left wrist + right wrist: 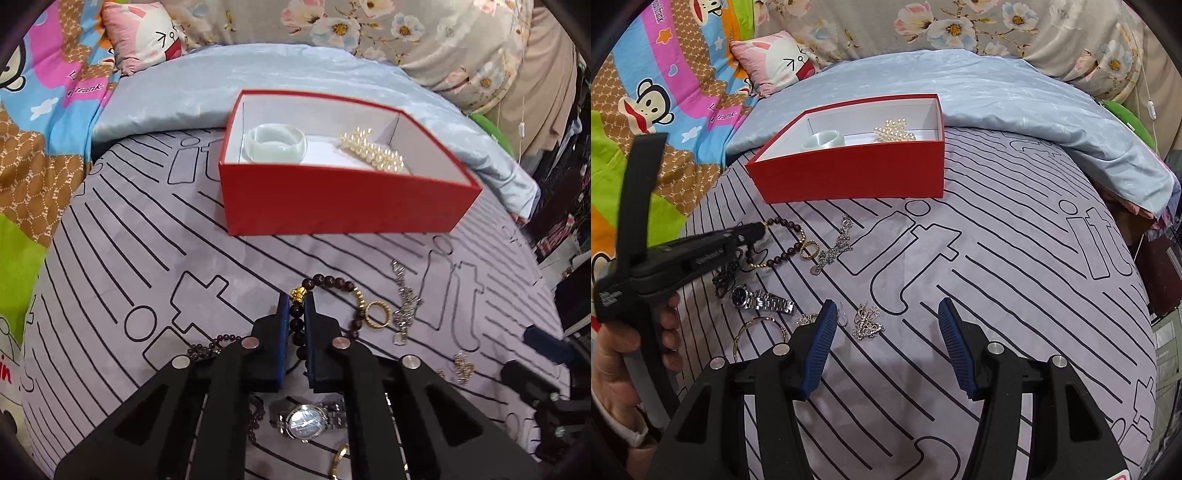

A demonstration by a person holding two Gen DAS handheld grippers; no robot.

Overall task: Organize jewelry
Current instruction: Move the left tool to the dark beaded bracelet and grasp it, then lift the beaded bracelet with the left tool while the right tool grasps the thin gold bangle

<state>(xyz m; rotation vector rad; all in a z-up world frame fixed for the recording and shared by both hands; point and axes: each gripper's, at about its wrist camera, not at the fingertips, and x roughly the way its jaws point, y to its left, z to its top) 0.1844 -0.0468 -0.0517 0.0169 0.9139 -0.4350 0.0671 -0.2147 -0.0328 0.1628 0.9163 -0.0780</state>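
Observation:
My left gripper (296,301) is shut on a dark bead bracelet (334,282) with a gold charm, pinching the strand where it lies on the bed sheet. The right wrist view shows the same gripper (757,230) reaching in from the left onto that bracelet (786,223). My right gripper (888,306) stands open above the sheet with nothing between its fingers. An open red box (351,206) at the back holds a pale jade bangle (275,142) and a pearl bracelet (371,149).
Loose on the sheet lie a gold ring (377,314), a silver chain bracelet (404,302), a steel watch (306,421), a dark bead necklace (210,347), a gold bangle (757,325) and a silver flower brooch (866,323). A blue pillow (997,85) lies behind the box.

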